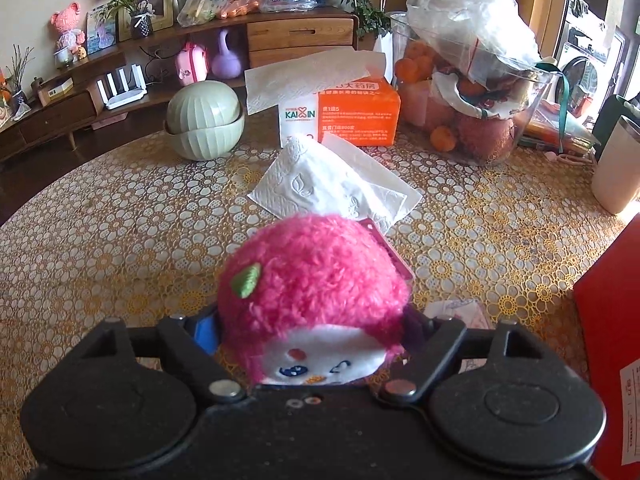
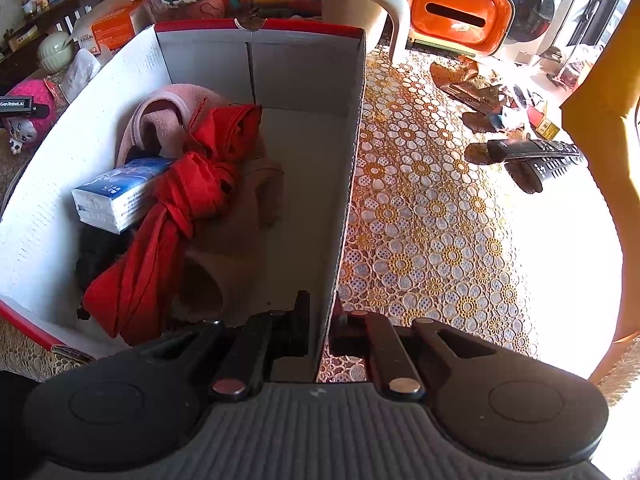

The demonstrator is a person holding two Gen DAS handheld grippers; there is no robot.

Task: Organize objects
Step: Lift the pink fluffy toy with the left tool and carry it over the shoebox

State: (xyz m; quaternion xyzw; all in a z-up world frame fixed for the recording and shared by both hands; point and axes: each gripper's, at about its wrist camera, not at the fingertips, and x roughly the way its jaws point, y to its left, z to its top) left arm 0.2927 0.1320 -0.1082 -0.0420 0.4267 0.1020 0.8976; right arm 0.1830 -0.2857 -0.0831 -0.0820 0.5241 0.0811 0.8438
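Two grippers busy: left gripper hugs the pink plush toy on the table, tissues just beyond; right gripper pinches the box wall.

Right gripper at 6 o'clock, jaws closed on right wall of cardboard box: one finger inside, one outside. Box white inside, red rim, fills centre to 9 o'clock. In box: red cloth, knotted, over blue-white tissue pack; pink cloth behind, toward 11. Pink plush toy outside box at 9 o'clock, black gripper part across it. Lace floral tablecloth at 3 o'clock. Remote control at 2. White mug at 12, orange tissue holder at 1.
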